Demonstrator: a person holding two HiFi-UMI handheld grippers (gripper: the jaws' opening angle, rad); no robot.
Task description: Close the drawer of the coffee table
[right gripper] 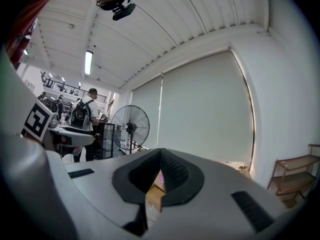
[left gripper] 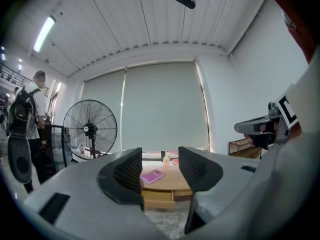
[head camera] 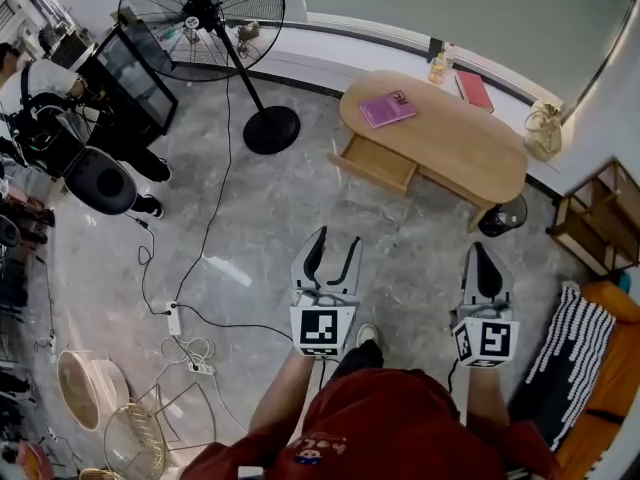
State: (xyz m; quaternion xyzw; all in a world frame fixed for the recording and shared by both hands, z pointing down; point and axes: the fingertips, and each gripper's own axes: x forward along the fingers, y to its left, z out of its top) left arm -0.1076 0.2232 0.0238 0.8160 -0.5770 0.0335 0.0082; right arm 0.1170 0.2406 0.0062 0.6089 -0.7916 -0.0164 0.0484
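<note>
Well ahead, the pale wooden drawer [head camera: 378, 164] stands pulled out, nearer the wide-spread, empty left gripper [head camera: 336, 240]; the right gripper [head camera: 481, 251] has its jaws together.

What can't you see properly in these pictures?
Head view: the open light wooden drawer of the oval wooden coffee table is too small to tell if anything lies inside.
Head view: the pink book's cover print is too small to read.
Right gripper view: the right gripper's closed jaws hide nearly all of the table.

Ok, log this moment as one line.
drawer: open | left gripper: open, empty | right gripper: shut, empty | both short of coffee table
</note>
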